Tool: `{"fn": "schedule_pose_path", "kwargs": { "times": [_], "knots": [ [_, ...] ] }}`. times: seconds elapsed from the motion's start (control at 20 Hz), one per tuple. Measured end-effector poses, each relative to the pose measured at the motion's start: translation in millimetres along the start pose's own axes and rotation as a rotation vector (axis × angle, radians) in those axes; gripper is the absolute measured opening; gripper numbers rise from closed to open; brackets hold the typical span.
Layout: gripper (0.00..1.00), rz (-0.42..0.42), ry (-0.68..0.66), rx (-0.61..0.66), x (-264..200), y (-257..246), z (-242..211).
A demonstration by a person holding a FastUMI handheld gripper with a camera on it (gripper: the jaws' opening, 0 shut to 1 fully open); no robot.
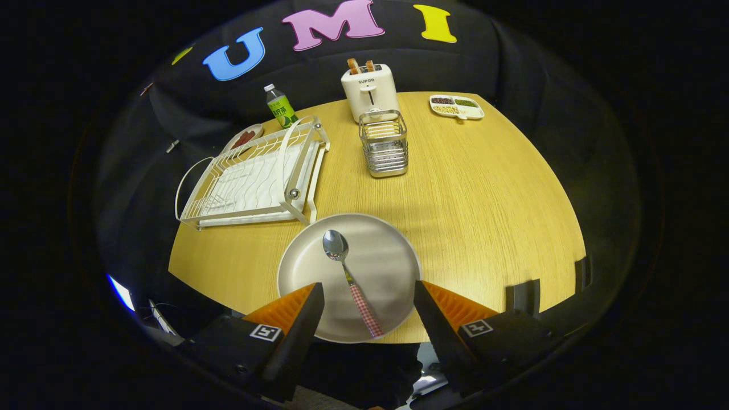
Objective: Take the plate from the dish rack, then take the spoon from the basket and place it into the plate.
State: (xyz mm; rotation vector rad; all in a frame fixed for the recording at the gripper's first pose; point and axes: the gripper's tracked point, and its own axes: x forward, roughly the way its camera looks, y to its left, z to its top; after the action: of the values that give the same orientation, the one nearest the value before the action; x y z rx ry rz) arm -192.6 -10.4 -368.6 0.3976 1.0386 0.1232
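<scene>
Gingham-handled steel spoon point(348, 273) lies in the round matte plate point(307, 267) on wood-grain table point(484, 188), gripper point(369, 296) jaws apart, empty.

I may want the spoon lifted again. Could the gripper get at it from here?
Probably yes: the gripper is open, and the spoon lies bare on the plate, its handle between the fingers.

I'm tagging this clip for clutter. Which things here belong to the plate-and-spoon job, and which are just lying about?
Job things:
plate, on the table just ahead of the open claw
spoon, lying in the plate
rack, empty
basket, nothing standing in it

Lying about:
toaster with toast
bottle
snack tray
small dish behind the rack
</scene>
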Motion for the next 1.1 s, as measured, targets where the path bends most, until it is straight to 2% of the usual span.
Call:
{"fn": "schedule_pose_path", "kwargs": {
  "times": [0.3,0.7,0.95,1.1],
  "knots": [
    [0.99,0.038,-0.172,-0.128,-35,23,73],
    [0.99,0.107,-0.538,-0.302,-125,49,208],
    [0.96,0.136,-0.745,-0.385,-189,44,256],
    [0.96,0.183,-0.82,-0.412,-213,38,269]
  ]
}}
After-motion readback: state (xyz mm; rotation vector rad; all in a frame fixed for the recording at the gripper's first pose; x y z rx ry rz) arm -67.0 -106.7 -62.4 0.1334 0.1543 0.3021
